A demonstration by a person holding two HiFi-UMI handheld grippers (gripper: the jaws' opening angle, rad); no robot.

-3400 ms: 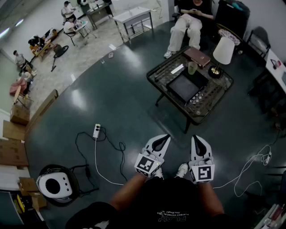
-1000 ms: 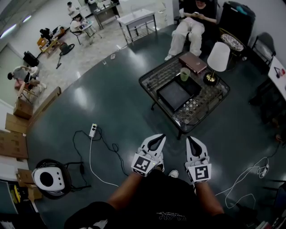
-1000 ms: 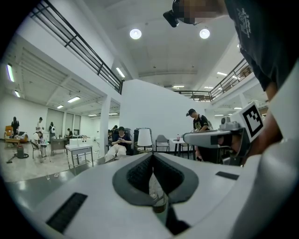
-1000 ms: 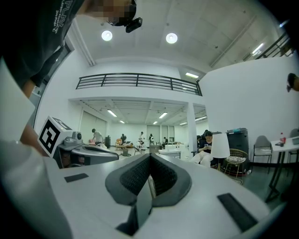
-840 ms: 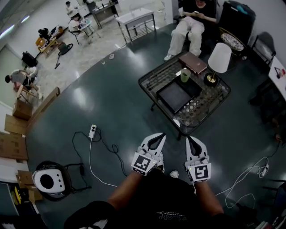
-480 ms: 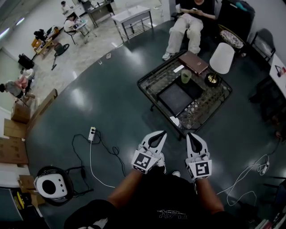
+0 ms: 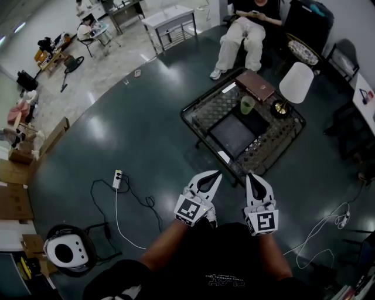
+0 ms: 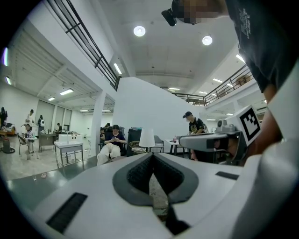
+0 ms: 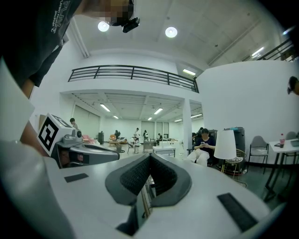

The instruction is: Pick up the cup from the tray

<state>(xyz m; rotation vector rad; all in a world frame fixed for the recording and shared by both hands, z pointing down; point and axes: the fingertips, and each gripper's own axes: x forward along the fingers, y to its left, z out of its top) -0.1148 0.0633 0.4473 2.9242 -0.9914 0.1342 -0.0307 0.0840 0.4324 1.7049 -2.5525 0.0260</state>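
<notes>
The right tool (image 9: 149, 158) has its jaws together, a white lamp (image 9: 225, 144) beyond.

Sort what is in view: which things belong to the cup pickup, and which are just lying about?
Job: green cup, dark tray, coffee table, left gripper, right gripper (both shut, empty).
Lying about: white lamp, brown book, power strip, round white appliance.

Big open office/lab hall: mezzanine railing (image 9: 133, 74), desks (image 7: 170, 17), cardboard boxes (image 7: 13, 202), ppl seated.

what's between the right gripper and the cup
Head view: the glass table's near edge and the black tray, with the green cup just beyond it.
</notes>
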